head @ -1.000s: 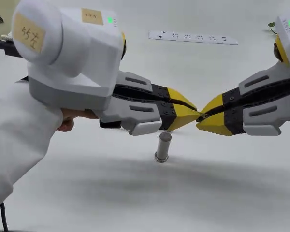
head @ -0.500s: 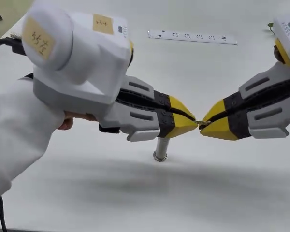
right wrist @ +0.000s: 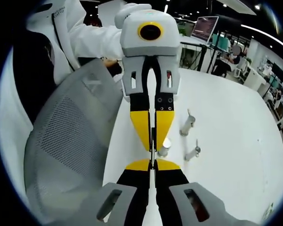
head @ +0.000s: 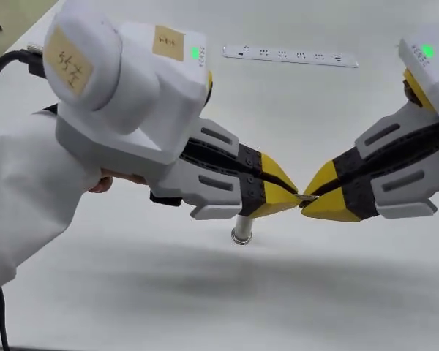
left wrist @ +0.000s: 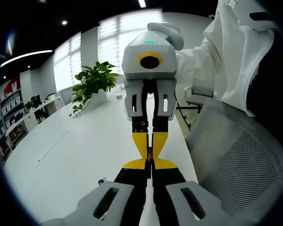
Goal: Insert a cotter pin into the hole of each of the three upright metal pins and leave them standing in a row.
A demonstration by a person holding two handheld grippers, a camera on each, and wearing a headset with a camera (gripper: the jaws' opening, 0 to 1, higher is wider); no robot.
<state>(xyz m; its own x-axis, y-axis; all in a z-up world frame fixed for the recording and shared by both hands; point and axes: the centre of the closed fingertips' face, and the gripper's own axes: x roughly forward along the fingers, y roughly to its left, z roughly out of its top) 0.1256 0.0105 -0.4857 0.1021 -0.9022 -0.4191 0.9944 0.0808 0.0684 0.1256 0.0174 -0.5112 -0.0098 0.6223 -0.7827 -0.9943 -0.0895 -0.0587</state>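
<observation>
White workbench (head: pixel 168 292) lay beneath the cotter pin (head: pixel 305 196), clamped at either end by the closed left gripper (head: pixel 293 194) and right gripper (head: pixel 312 202), close above one upright metal pin (head: pixel 242 227). A second pin (right wrist: pixel 187 123) and a third pin (right wrist: pixel 194 151) stood near it.

The head view looks steeply down on the bench (head: pixel 336 110) from close above. The left gripper (head: pixel 295 195) comes in from 9 o'clock and the right gripper (head: pixel 307 202) from 3 o'clock, nose to nose. The left gripper view faces the right gripper head-on, very near, with a plant (left wrist: pixel 92 82) at 10 o'clock. The right gripper view faces the opposite way, onto the left gripper, with pins (right wrist: pixel 186 125) at 3 o'clock. All three views share the meeting tips.
</observation>
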